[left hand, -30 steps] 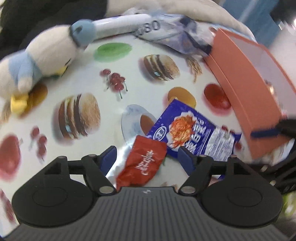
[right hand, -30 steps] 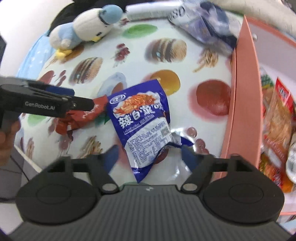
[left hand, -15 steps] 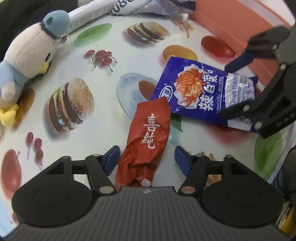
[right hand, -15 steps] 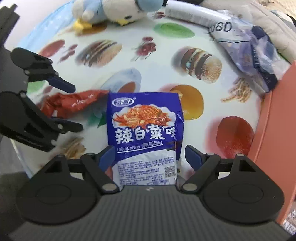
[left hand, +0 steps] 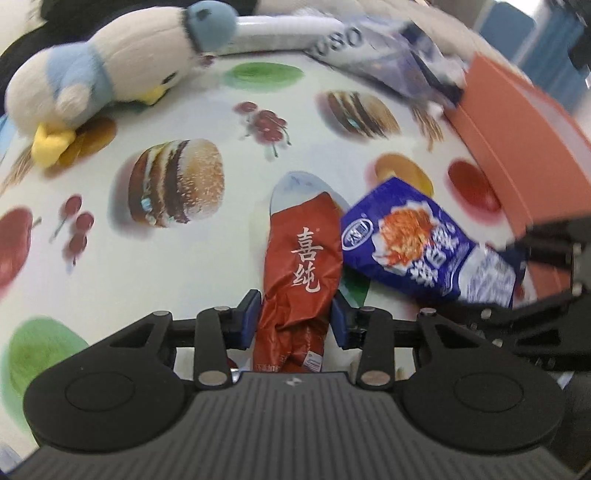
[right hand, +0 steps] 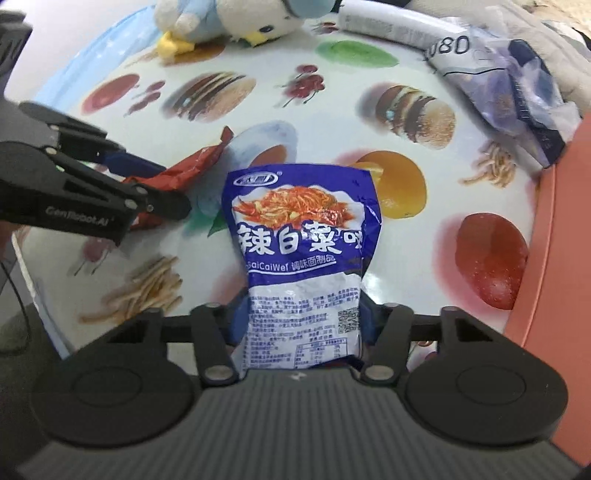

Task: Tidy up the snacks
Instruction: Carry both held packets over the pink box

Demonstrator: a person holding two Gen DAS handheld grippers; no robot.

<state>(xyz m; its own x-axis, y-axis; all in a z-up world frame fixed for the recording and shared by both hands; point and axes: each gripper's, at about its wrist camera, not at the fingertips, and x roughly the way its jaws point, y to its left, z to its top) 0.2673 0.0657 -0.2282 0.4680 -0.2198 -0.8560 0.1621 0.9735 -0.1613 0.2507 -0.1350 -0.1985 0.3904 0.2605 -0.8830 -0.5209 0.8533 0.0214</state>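
Both grippers are down on the food-print counter (left hand: 155, 266). The left gripper (left hand: 293, 319) has its fingers closing, blue pads against the crumpled red snack packet (left hand: 301, 273), white characters 喜纯 readable. The right gripper (right hand: 301, 319) is closing too, fingers flanking the blue snack packet (right hand: 301, 236) marked 辣白菜味. Only the right view shows "GenRobot.AI" on the other gripper's arm. A plush bird (left hand: 110, 79) lies far back; an orange box (left hand: 517, 147) sits to the right.

A food-print tabletop (right hand: 295, 122) carries a blue snack packet (right hand: 301, 236); left of it a red packet (left hand: 301, 258), behind it a plush penguin (right hand: 236, 18), right an orange box (right hand: 554, 258).
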